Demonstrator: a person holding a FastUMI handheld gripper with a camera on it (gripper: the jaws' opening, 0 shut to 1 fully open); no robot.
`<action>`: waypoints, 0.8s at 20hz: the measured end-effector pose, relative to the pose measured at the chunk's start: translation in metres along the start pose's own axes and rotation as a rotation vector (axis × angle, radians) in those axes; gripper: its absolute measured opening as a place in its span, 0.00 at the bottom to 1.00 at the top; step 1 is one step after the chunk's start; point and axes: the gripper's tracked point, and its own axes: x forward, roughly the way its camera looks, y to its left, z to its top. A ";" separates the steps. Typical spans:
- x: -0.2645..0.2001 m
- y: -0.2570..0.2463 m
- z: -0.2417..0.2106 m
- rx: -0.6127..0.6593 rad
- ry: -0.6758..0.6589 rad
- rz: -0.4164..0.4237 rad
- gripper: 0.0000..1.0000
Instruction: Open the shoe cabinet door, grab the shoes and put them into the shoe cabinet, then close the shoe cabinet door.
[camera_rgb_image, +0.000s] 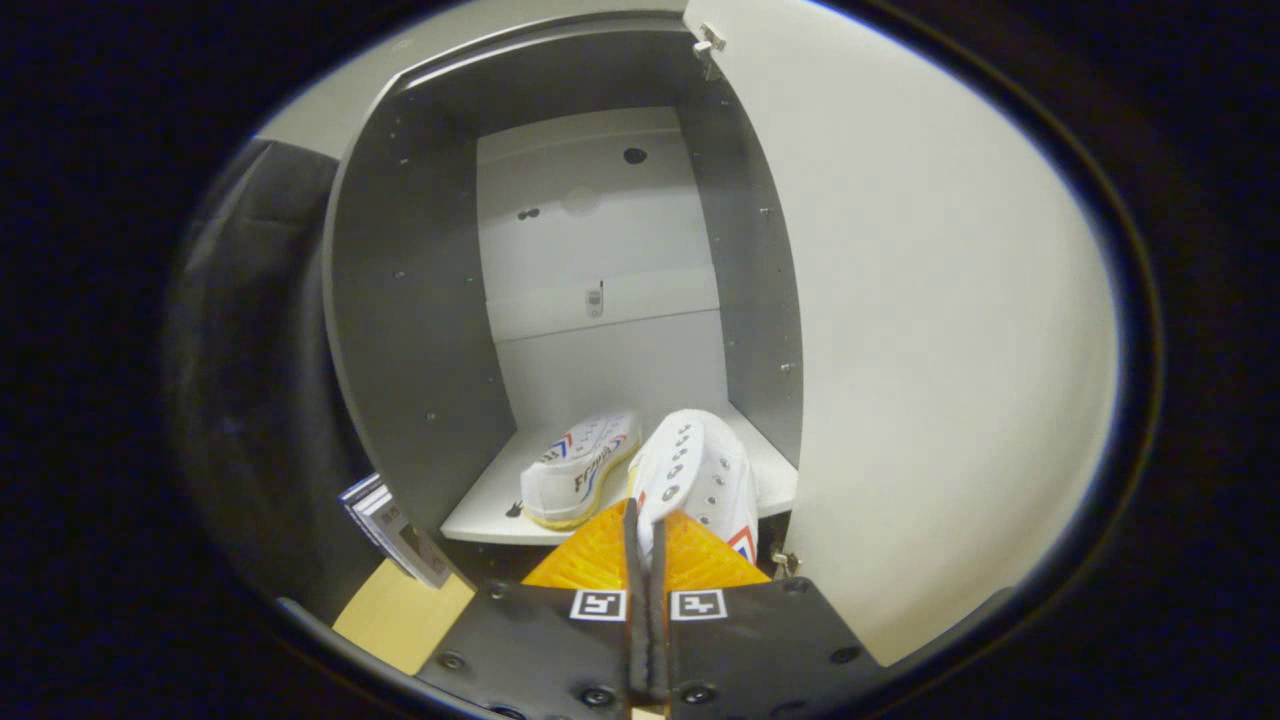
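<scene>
The shoe cabinet (420, 300) stands open straight ahead, its pale door (930, 330) swung wide to the right. One white sneaker (578, 470) with red and blue stripes lies on the white bottom shelf (480, 505), toward the left. My gripper (645, 530) is shut on a second white sneaker (705, 470), pinching a thin edge near its heel opening. That sneaker points into the cabinet, just right of the first one, over the shelf's front edge. I cannot tell whether its sole rests on the shelf.
The cabinet's grey side walls flank the shelf closely. A white back panel (600, 250) closes the rear. Left of the cabinet, a few thin booklets (395, 530) lean above a tan floor patch (400, 615), with black cloth behind them.
</scene>
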 end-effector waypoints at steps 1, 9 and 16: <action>0.008 -0.001 0.003 -0.004 -0.006 -0.003 0.02; 0.085 -0.012 0.026 -0.005 -0.012 -0.030 0.02; 0.133 -0.008 0.025 -0.035 0.007 -0.031 0.02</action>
